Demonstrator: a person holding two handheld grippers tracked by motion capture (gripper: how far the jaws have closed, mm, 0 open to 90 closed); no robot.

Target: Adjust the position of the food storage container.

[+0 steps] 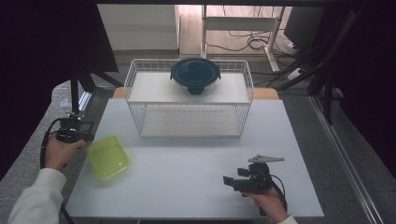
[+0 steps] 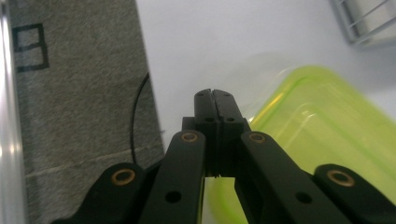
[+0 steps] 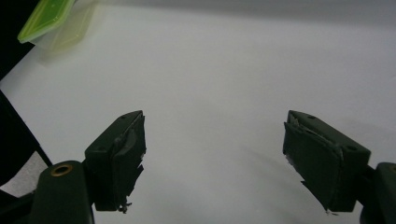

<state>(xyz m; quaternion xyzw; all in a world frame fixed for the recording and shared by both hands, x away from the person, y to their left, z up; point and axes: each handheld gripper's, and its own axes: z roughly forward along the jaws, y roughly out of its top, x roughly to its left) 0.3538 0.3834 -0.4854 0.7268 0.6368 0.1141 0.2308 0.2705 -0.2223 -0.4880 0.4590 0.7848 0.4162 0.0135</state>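
From the high view I see the left claw at the left edge of the frame, held just past the white bench, right beside the green container, which lies on the bench in the lower left. Whether the two touch I cannot tell from there. The left gripper view gives me what that angle hides: my left claw has its jaws pressed flat together with nothing between them, tips hovering over the bench just beside the green container's rim, not gripping it.

The right claw sits low in the frame, right of centre, well apart from the container. Only its own view tells me the gap: the right claw stands wide open and empty over bare bench, with the green container in the upper left corner.

At top centre of the high view stands a white wire rack with a dark lidded bowl on its upper shelf.
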